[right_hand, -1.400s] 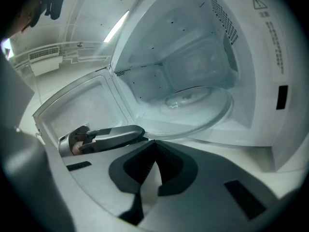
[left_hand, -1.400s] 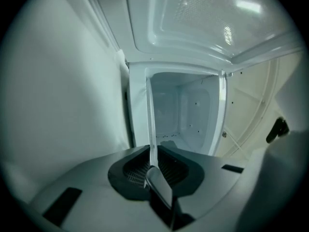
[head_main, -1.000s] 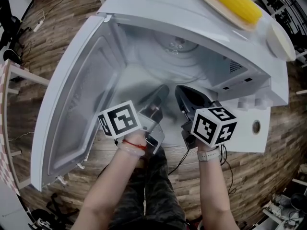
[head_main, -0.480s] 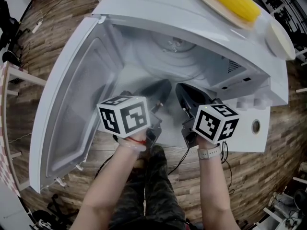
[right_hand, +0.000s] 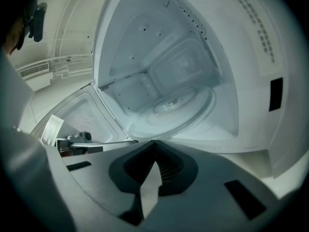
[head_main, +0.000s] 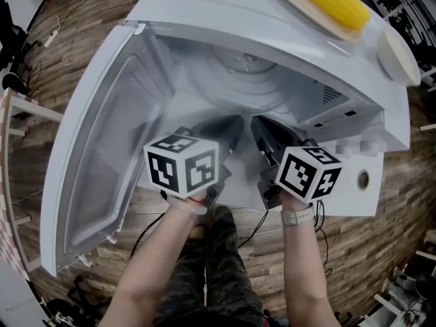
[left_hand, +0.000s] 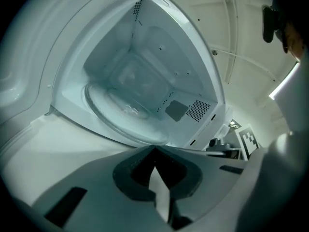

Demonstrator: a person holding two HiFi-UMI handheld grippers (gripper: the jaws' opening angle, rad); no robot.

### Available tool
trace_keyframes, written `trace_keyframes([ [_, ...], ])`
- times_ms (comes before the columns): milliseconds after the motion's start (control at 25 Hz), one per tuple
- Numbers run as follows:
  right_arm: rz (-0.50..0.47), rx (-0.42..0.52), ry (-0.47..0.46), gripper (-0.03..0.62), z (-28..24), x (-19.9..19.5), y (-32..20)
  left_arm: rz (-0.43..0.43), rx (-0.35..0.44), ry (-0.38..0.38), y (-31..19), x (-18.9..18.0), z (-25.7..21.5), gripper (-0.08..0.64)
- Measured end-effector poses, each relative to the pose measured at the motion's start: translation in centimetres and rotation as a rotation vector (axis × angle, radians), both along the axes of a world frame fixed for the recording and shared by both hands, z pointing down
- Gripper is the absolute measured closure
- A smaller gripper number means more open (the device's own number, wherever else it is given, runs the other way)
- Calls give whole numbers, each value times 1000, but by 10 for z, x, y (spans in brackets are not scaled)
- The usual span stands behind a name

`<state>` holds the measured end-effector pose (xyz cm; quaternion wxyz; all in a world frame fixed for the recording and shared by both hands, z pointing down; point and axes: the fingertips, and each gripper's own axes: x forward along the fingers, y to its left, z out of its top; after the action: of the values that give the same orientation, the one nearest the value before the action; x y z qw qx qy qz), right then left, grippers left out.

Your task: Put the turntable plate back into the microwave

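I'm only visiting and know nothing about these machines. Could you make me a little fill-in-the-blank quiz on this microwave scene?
1. The door of the microwave stands ____.
2. The glass turntable plate is ____ the microwave.
3. The tray on top of the microwave carries a yellow ____.
4. The left claw and the right claw both have their jaws ____.

Missing words: open; inside; corn cob; shut.

I found no word or number I could read: my left hand-held gripper (left_hand: pixel 154 148) and right hand-held gripper (right_hand: pixel 154 141) bore only square markers, and the print on the microwave's panel (right_hand: pixel 256 18) was blurred
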<state>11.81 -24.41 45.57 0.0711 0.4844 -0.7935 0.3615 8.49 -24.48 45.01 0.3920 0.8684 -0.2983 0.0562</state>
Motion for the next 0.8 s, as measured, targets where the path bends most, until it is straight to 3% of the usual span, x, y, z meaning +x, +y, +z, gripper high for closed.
trace_keyframes([
  [200,-12,11,38,572,-1,0,0,-9,19,-35,-1,1,2,548],
  [800,-55,53,103,572,-7,-11,6,0,-4,-46,3,5,4,548],
])
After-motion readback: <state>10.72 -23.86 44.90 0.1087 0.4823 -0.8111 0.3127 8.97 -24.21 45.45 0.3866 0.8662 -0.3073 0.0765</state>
